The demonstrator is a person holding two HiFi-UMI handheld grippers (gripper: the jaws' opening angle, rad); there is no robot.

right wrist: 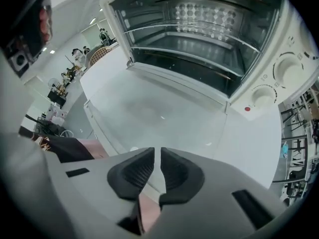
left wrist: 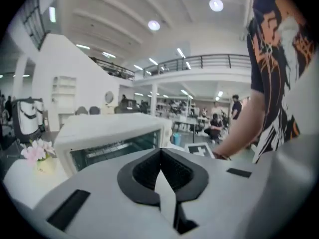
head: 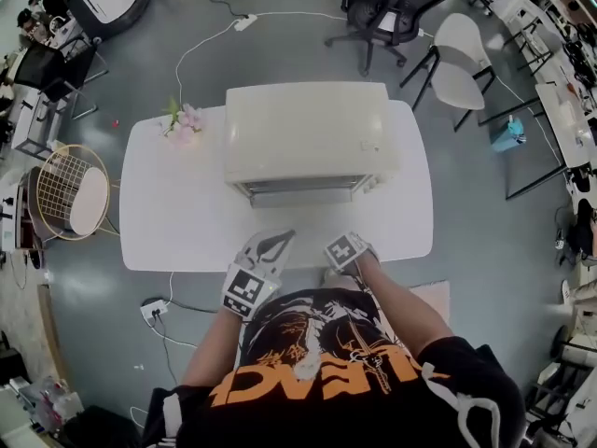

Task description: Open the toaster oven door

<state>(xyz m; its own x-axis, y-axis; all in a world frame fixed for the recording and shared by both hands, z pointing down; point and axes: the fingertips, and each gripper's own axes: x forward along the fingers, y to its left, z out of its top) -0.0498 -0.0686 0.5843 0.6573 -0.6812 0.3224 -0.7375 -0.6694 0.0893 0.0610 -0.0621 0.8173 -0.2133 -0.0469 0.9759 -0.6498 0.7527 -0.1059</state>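
A cream toaster oven (head: 308,129) stands at the middle of the white table (head: 168,213). In the right gripper view its door (right wrist: 159,113) lies flat and open toward me. The cavity (right wrist: 199,34) with wire racks shows, and two knobs (right wrist: 286,68) sit at its right. My right gripper (right wrist: 157,151) hovers just in front of the door's front edge, with a narrow gap between its jaws and nothing in it. From above, this right gripper (head: 350,238) is near the table's front edge. My left gripper (head: 277,241) is beside it with its jaws closed, pointing at the oven (left wrist: 104,133).
A small vase of pink flowers (head: 182,124) stands at the table's back left corner. A round wire side table (head: 70,192) is left of the table. A white chair (head: 462,63) and a black office chair (head: 382,12) stand behind. A power strip (head: 154,308) lies on the floor.
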